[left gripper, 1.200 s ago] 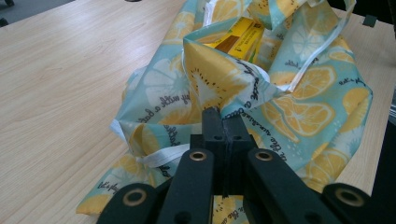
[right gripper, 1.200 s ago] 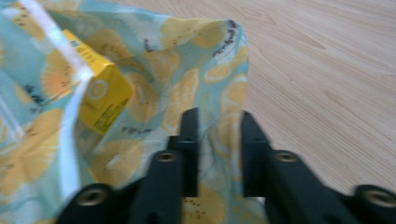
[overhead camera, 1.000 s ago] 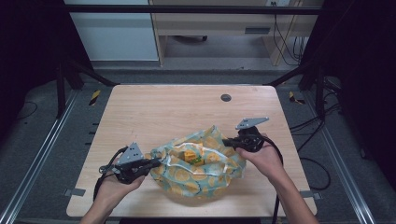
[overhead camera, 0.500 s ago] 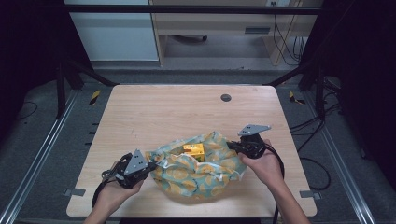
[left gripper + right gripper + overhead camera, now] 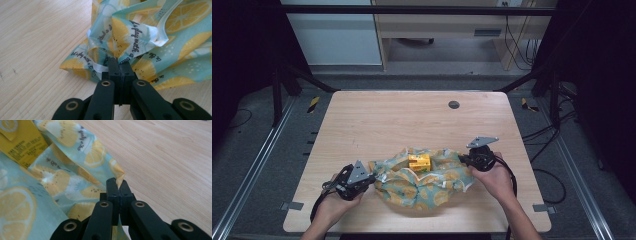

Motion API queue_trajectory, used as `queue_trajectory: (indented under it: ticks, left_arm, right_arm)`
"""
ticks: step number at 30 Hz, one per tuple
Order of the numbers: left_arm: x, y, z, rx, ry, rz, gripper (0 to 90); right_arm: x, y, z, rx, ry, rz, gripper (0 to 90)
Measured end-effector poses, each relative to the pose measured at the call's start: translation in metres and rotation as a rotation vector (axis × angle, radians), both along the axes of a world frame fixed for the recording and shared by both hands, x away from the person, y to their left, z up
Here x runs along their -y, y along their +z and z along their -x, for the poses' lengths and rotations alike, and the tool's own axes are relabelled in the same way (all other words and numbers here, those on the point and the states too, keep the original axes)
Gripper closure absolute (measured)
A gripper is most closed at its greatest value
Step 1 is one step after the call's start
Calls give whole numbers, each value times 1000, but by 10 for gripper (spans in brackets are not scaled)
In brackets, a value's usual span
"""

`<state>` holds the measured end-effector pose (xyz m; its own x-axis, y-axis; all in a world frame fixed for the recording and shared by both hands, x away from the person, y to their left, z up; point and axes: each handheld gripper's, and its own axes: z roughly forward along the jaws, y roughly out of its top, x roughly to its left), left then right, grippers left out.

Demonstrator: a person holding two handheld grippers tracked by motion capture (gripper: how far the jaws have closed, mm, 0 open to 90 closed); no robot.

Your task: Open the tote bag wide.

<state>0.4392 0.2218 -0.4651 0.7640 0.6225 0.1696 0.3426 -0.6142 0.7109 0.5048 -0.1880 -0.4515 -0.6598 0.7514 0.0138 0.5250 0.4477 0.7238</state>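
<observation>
Lying in the lower middle of the high view, a crumpled lemon-print bag [image 5: 422, 182] is stretched across the near part of the table [image 5: 412, 125], with a yellow box [image 5: 419, 162] seen in its open top. The left tongs [image 5: 371, 179] are clamped together on the bag's left edge, at lower left of centre; in the left gripper view the jaws are pressed shut on the gathered fabric and a white ribbon [image 5: 98, 67] beside them. The right tongs [image 5: 463, 161] are clamped on the bag's right edge, right of centre; in the right gripper view a fold of the printed material is pinched between the closed jaws, and the yellow box is seen at the upper left of that frame. Each gripper is held by a hand entering from the bottom edge. The table surface is of pale wood grain, bare beyond the bag, with a small dark round grommet [image 5: 454, 104] set in it toward the upper right of the top. Grey floor [image 5: 262, 165] is seen around the table, with metal rails [image 5: 247, 180] at the lower left and lower right, black cables [image 5: 547, 135] at the right, a white cabinet [image 5: 332, 35] at the upper left, and dark curtains at both sides.
</observation>
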Motion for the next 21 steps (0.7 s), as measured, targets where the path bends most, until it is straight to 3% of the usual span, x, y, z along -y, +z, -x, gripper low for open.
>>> queue_trajectory:
  ticks: [11,21]
  left_arm:
    - [-4,-8,-1,-25,12,-27,900]
    - [-6,-9,3,-30,20,-45,900]
  right_arm:
    - [7,-24,-6,-42,-38,1,900]
    - [6,-29,-18,-43,-53,25,900]
